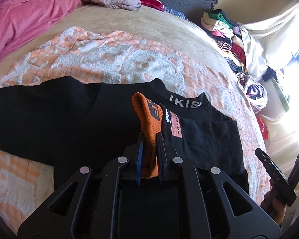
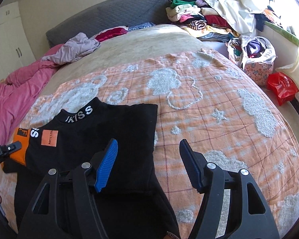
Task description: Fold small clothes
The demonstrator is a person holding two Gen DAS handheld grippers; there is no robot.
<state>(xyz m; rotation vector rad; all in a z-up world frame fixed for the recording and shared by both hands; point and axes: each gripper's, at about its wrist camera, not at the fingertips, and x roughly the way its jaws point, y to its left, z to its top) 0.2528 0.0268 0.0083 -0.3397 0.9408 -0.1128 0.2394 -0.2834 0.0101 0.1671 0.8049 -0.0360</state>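
At lower centre of its own view, the left gripper (image 1: pixel 149 139) pinches the orange cuff (image 1: pixel 149 119) of the black top (image 2: pixel 101 139), which lies on the orange blanket (image 2: pixel 209 119). The right gripper (image 2: pixel 147 159) hovers low over the top's right edge, jaws wide apart and holding nothing.

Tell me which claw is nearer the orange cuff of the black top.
Left. The left claw is clamped on the orange cuff; the right claw hangs open over the black top's far side.

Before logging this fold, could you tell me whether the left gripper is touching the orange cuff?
Touching: the left wrist view shows the left gripper shut on the orange cuff.
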